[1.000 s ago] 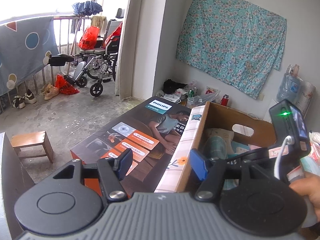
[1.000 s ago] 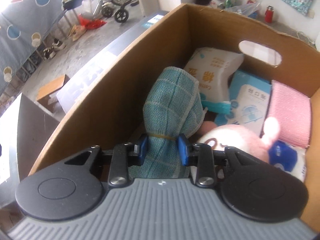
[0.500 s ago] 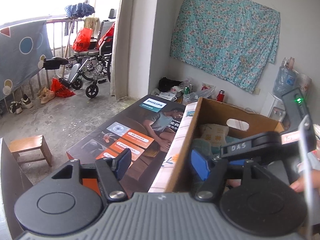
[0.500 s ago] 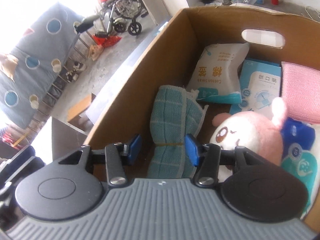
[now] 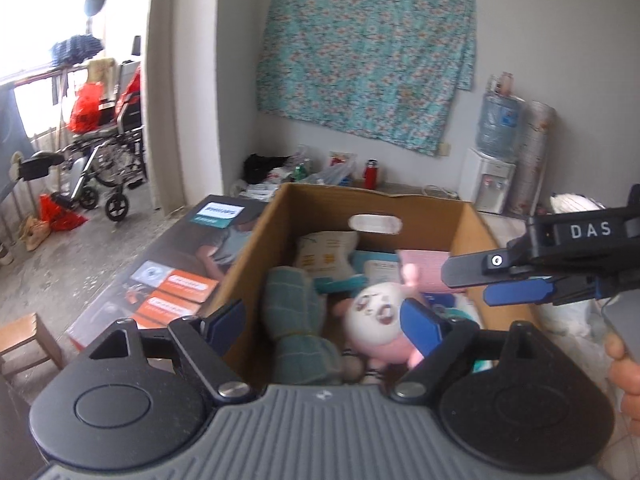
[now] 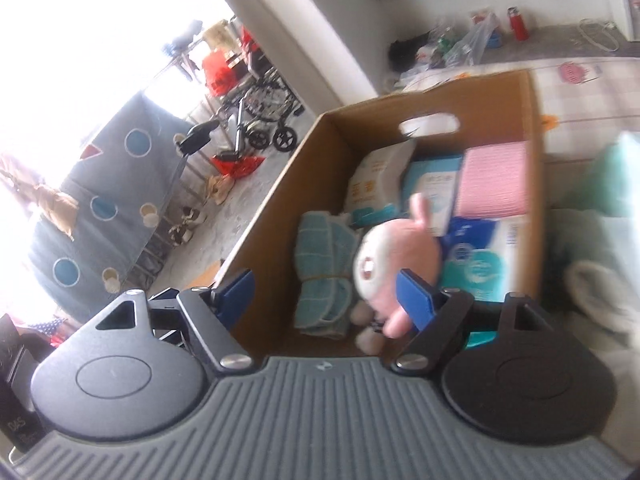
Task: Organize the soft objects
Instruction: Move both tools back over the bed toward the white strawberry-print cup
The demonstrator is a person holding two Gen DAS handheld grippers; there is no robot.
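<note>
While spread empty, both grippers (image 5: 326, 326) (image 6: 328, 294) overhang box (image 5: 256, 256).

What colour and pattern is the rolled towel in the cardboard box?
Teal with a pale grid check; clearest in the right wrist view.

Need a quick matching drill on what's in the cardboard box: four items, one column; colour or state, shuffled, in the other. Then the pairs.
Items:
1. towel
2. plush
3. cloth
4. right gripper

Descriptions:
A. pink and white, with a face
B. open, holding nothing
C. teal checked, banded at the middle
D. plain pink, folded flat against the box wall

Pairs: 1-C, 2-A, 3-D, 4-B
</note>
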